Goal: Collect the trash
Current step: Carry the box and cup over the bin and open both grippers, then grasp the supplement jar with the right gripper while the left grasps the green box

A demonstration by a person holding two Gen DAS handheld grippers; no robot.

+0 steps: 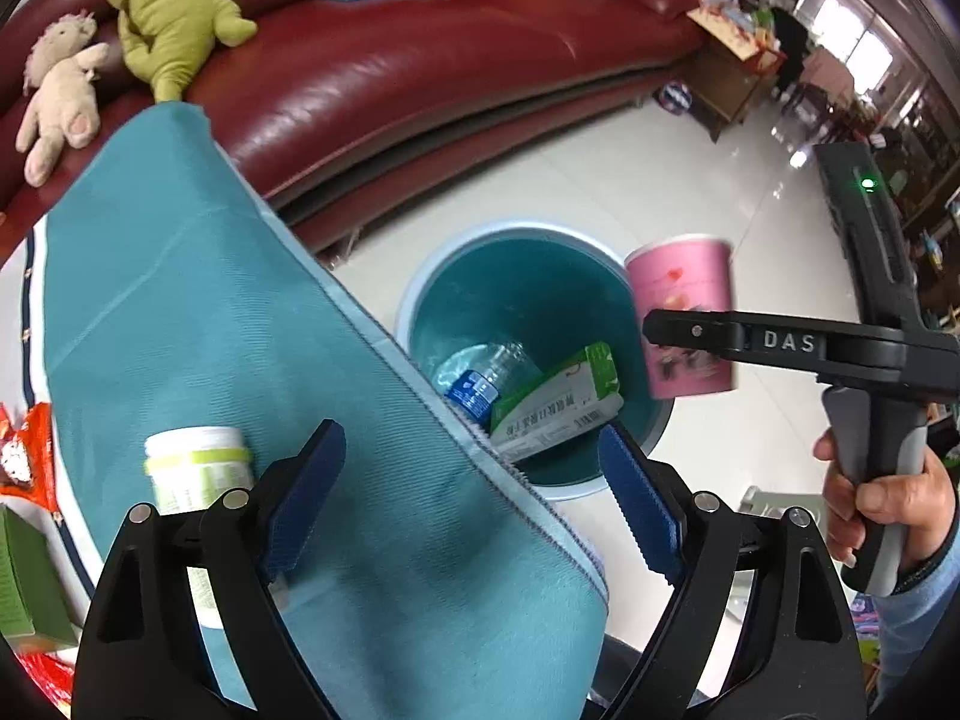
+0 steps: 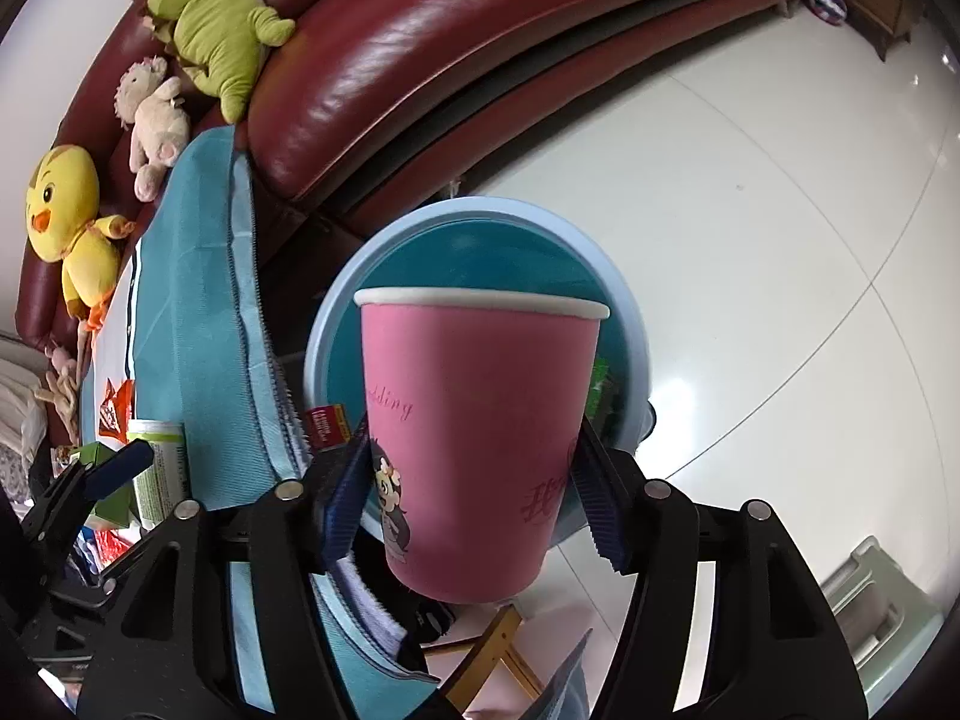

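One cup between your right jaws, loosely held over bin; centre it, release. Left jaws wide, empty.

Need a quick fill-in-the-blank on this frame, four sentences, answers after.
1. The paper cup between the right gripper fingers is ____ in colour.
2. The cup hangs above a blue ____.
3. Inside the bin, beside the green-and-white carton, lies a clear plastic ____.
4. The left gripper holds ____.

Answers: pink; bin; bottle; nothing
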